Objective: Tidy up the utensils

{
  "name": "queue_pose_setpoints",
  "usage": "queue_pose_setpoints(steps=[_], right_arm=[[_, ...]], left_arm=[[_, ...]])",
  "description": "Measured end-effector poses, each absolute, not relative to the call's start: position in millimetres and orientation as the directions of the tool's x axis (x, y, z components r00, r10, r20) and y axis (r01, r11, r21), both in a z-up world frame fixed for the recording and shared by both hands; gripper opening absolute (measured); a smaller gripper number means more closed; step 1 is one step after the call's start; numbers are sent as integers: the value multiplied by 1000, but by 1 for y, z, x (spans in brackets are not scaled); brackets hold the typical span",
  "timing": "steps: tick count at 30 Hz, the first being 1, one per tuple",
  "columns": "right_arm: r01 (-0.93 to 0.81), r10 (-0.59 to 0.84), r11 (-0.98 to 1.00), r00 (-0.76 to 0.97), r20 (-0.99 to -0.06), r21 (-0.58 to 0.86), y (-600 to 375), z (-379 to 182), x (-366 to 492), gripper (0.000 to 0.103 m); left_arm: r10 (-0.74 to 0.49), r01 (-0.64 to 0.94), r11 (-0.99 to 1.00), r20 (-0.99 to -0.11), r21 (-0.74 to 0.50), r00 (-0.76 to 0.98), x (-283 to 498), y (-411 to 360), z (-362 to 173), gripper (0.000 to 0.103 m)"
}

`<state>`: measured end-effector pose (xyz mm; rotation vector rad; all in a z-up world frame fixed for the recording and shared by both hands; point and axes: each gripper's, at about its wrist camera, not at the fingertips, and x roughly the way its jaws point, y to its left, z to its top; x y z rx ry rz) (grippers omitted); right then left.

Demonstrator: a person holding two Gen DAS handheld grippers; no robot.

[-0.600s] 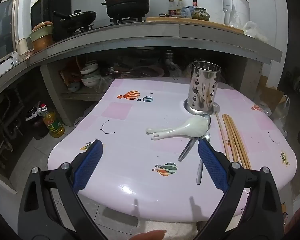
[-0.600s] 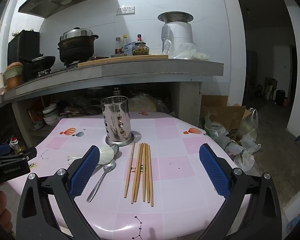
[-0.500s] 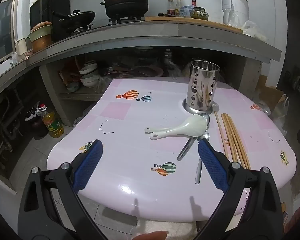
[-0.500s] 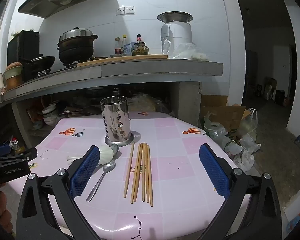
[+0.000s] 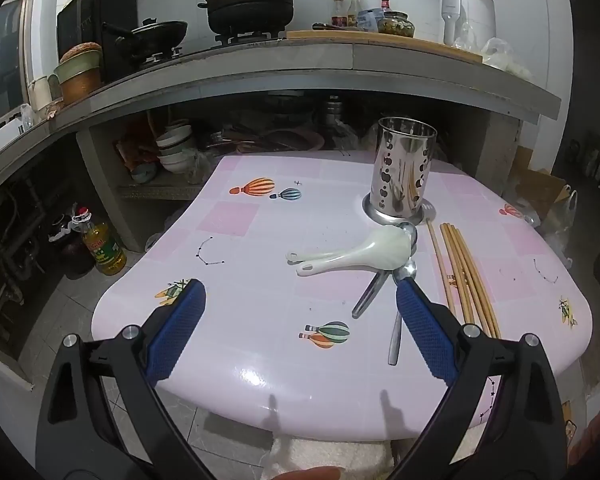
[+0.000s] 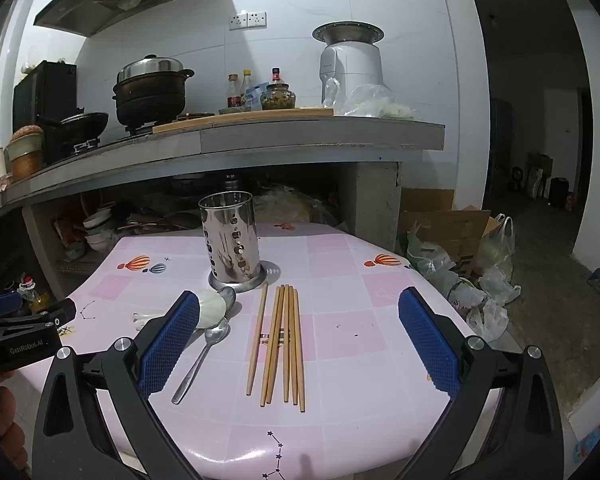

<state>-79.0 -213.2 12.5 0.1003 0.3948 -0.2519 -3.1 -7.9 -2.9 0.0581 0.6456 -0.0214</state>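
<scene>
Table (image 5: 260, 360): one; you are looking at a pink, glossy top with rounded corners, printed with hot-air balloons and star lines, and everything below is lying or standing on it.
Utensil holder (image 5: 404, 172): one; a shiny steel cylinder punched with round holes is standing upright on its own saucer-like base toward the far side of the table, and you are seeing nothing sticking out of its mouth.
Grippers: two; your left gripper (image 5: 298, 320) is hanging over the near edge of the table, well short of the holder, with its blue pads spread wide and nothing between them; your right gripper (image 6: 298, 334) is hanging nearer the holder's right side, equally spread and empty.
Chopsticks (image 6: 284, 340): six as far as you can count, plain wood; they are lying side by side just in front of the holder and to its right, one set slightly apart on the left, all pointing back toward the holder.
White spoons (image 5: 360, 250): two, pale ceramic ladle-shaped, nested together; they are lying just in front of the holder, handles pointing left.
Metal spoons (image 5: 404, 270): two, steel; they are lying partly under the white bowls just in front of the holder, handles angling toward you.
</scene>
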Motion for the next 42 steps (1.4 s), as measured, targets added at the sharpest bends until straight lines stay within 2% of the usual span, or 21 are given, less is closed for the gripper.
queue_pose_setpoints(steps=[18,42], right_arm=[[263,-224,963,892,-393,49,-215,13,-78,97],[266,-225,963,888,-402,48,-215,11,-77,97]], left_arm=[[-17,56,998,-655,39,756,4,-6,-13,92],[-14,47,998,-671,31,741,4,-1,-16,92]])
